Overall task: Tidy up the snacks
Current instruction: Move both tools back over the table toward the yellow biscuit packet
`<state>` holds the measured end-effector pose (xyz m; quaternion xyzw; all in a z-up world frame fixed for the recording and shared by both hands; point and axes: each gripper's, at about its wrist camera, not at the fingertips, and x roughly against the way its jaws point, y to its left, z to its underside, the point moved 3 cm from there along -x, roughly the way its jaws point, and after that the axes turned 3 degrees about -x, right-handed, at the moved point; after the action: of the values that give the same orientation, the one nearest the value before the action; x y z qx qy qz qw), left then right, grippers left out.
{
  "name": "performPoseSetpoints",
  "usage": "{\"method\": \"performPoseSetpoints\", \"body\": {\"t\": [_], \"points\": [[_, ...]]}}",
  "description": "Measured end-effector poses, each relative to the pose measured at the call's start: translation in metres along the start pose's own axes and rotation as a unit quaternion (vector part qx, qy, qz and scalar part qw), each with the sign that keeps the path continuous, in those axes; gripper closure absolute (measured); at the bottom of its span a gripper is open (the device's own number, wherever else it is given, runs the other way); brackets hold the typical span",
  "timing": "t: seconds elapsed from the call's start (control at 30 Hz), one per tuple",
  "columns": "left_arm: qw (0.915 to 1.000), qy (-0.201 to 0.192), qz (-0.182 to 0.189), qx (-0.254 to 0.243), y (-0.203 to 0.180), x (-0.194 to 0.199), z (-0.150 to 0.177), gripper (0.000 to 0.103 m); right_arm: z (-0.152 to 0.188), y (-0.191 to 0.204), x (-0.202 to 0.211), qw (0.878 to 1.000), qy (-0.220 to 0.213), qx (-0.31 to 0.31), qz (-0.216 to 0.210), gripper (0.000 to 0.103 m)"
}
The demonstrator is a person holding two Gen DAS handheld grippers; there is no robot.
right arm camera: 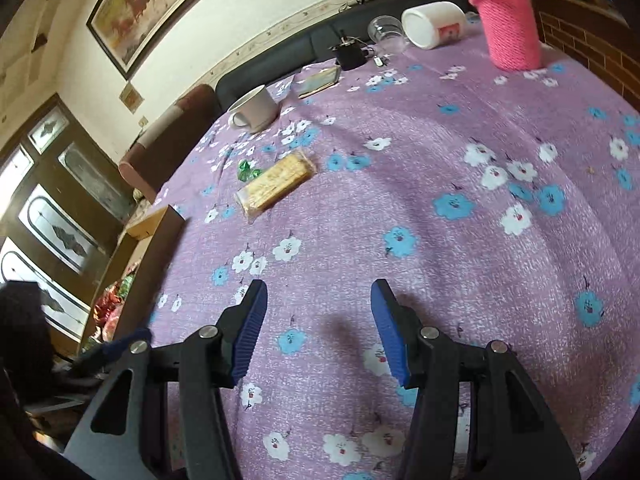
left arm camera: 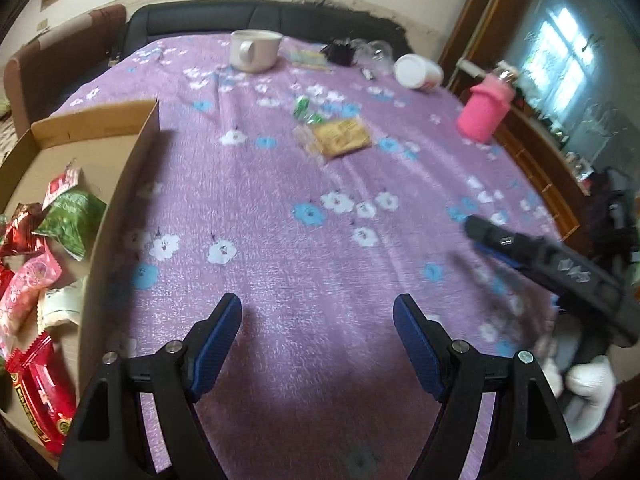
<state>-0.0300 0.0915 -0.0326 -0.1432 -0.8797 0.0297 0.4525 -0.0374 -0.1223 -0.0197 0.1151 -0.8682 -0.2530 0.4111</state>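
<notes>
Two grippers hang over the purple cloth (right arm camera: 400, 208), both with nothing between their blue pads: the left gripper (left arm camera: 318, 344) stands spread wide, the right gripper (right arm camera: 318, 332) parted somewhat less, each released and empty.

Nearest the left gripper, just off its left finger, stands the cardboard box (left arm camera: 120, 200), its wall upright beside the jaw. Inside lie several packets, loosely heaped: a red one (left arm camera: 36, 392) nearest, then a pink one (left arm camera: 28, 284), a white one partly under it, a green one (left arm camera: 70, 220), and a red-and-white one at the far end. More room shows at the box's far end.

Well ahead of both grippers, out on the cloth, lies the biscuit pack (right arm camera: 276, 184), a flat oblong in clear film. It looks light, with slippery wrap and a brittle filling, so a gentle pinch across its narrow width near the middle seems safest; squeezing hard would likely crack it. Just beyond it, touching or nearly so, sit small green candies (right arm camera: 248, 170), light and crinkly, best nipped by the wrapper body.

Farther off stand a white mug (right arm camera: 256, 110), a tipped white cup (right arm camera: 434, 24), its inside not shown, and a bottle in a pink knit sleeve (right arm camera: 508, 28).
</notes>
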Motion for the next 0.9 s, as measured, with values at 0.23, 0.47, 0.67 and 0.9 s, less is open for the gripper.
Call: {"method": "performPoseSetpoints", "body": {"t": [0.23,0.47,0.67,0.9], "points": [[0.9995,0.005,-0.030,0.005,-0.003,-0.010,0.000,0.021,0.002,-0.018,-0.001,0.998,0.008,-0.054,-0.020,0.042],[0.9985,0.013,-0.051,-0.015,-0.009,-0.015,0.000,0.018,0.004,-0.011,-0.003,1.000,0.005,-0.026,-0.001,0.038],[0.9973,0.019,-0.065,-0.027,-0.011,-0.017,0.001,0.016,0.005,-0.010,-0.002,1.000,0.004,-0.022,-0.002,0.035],[0.9973,0.020,-0.065,-0.028,-0.012,-0.017,0.001,0.015,0.005,-0.007,-0.004,1.000,0.003,-0.014,0.001,0.033]]}}
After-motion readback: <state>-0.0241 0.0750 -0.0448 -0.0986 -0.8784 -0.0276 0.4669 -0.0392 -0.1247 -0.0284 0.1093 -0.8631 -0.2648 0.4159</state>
